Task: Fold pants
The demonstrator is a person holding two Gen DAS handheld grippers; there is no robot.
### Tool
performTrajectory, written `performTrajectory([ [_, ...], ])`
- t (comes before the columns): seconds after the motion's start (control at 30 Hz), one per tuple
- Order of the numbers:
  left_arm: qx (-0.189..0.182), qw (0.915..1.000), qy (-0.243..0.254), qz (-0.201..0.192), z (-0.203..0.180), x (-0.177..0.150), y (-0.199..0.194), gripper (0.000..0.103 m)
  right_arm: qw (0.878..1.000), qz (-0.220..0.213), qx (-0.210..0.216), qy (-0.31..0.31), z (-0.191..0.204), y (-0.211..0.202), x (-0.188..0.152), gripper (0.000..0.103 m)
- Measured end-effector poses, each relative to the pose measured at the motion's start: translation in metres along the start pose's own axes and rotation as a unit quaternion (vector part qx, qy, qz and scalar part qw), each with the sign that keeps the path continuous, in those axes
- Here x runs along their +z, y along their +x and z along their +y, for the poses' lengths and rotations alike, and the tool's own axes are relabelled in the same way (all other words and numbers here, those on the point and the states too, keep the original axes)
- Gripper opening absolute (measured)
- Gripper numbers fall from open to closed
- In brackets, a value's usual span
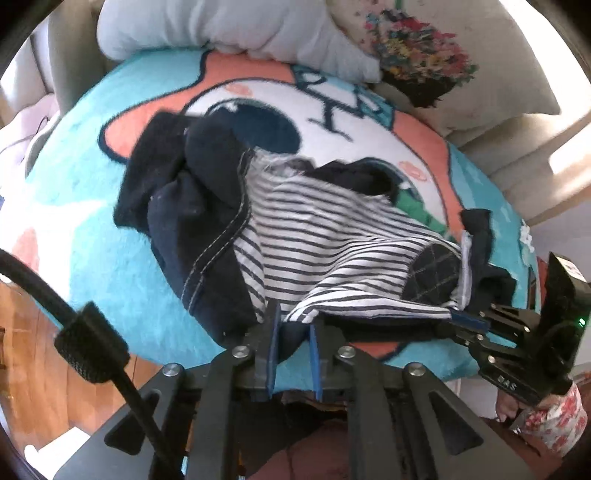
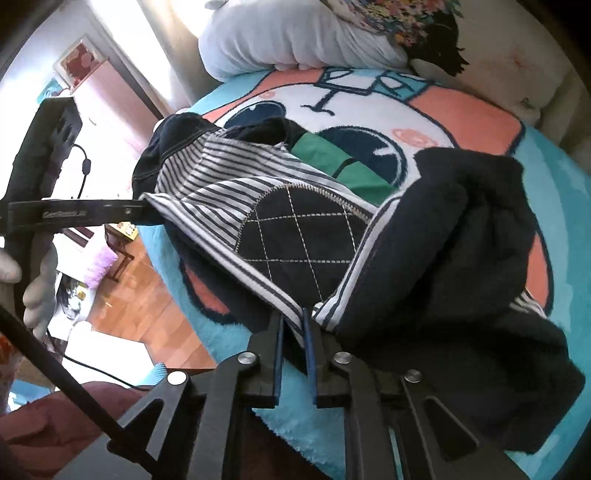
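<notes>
The pants [image 1: 207, 221] are dark navy with a black-and-white striped lining turned outward and a quilted dark patch [image 1: 432, 273]. They lie crumpled on a round turquoise cartoon rug [image 1: 92, 229]. My left gripper [image 1: 293, 321] is shut on the striped waistband edge near me. My right gripper [image 2: 293, 325] is shut on the striped edge beside the quilted patch [image 2: 295, 240]. Each gripper shows in the other's view: the right [image 1: 469, 321] at the right, the left [image 2: 140, 210] at the left. The navy legs [image 2: 461, 240] are bunched to the right.
A pale pillow [image 1: 229, 26] and a floral cushion [image 1: 417, 48] lie beyond the rug against a beige sofa [image 1: 517, 155]. Wooden floor [image 2: 147, 295] shows at the left. A green piece of cloth [image 2: 332, 155] lies under the pants.
</notes>
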State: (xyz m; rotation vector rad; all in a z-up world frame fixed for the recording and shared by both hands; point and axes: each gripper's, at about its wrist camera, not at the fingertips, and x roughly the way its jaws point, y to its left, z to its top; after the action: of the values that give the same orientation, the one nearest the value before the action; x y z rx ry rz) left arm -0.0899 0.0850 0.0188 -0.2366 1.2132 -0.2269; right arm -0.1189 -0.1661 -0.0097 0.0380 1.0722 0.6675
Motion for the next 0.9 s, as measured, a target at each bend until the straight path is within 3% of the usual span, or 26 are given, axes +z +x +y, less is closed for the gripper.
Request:
performTrajectory([
  [0.13, -0.038, 0.9986, 0.036, -0.011, -0.008, 0.005, -0.029, 0.023, 0.999, -0.026, 0.003, 0.02, -0.008, -0.022, -0.004, 0.016],
  [0.2, -0.054, 0.9974, 0.045, -0.014, -0.006, 0.011, -0.037, 0.034, 0.998, -0.051, -0.005, 0.044, -0.018, -0.041, -0.006, 0.016],
  [0.27, -0.074, 0.9962, 0.044, -0.016, 0.004, 0.018, -0.045, 0.035, 0.993, -0.08, -0.026, 0.081, -0.033, -0.064, -0.011, 0.021],
  [0.4, -0.071, 0.997, 0.024, -0.018, 0.04, 0.027, -0.056, 0.036, 0.972, -0.135, -0.065, 0.179, -0.069, -0.101, -0.017, 0.042],
  [0.5, -0.07, 0.9974, 0.0, -0.02, 0.066, 0.032, -0.06, 0.036, 0.956, -0.149, -0.105, 0.229, -0.089, -0.112, -0.018, 0.042],
  [0.67, -0.102, 0.9944, 0.015, -0.022, 0.05, 0.052, -0.044, 0.037, 0.961, -0.127, -0.119, 0.216, -0.076, -0.092, 0.023, 0.045],
  [0.7, -0.108, 0.9937, 0.022, -0.019, 0.043, 0.056, -0.037, 0.037, 0.963, -0.116, -0.123, 0.207, -0.069, -0.084, 0.033, 0.052],
  [0.8, -0.13, 0.9908, 0.035, 0.0, 0.02, 0.063, -0.008, 0.037, 0.969, -0.072, -0.152, 0.183, -0.045, -0.042, 0.067, 0.054],
  [0.87, -0.105, 0.9927, 0.057, 0.01, 0.004, 0.065, 0.013, 0.037, 0.967, -0.037, -0.191, 0.166, -0.039, -0.012, 0.079, 0.054],
  [0.9, -0.091, 0.9934, 0.069, 0.013, -0.001, 0.065, 0.02, 0.037, 0.962, -0.018, -0.223, 0.155, -0.038, 0.003, 0.084, 0.04],
])
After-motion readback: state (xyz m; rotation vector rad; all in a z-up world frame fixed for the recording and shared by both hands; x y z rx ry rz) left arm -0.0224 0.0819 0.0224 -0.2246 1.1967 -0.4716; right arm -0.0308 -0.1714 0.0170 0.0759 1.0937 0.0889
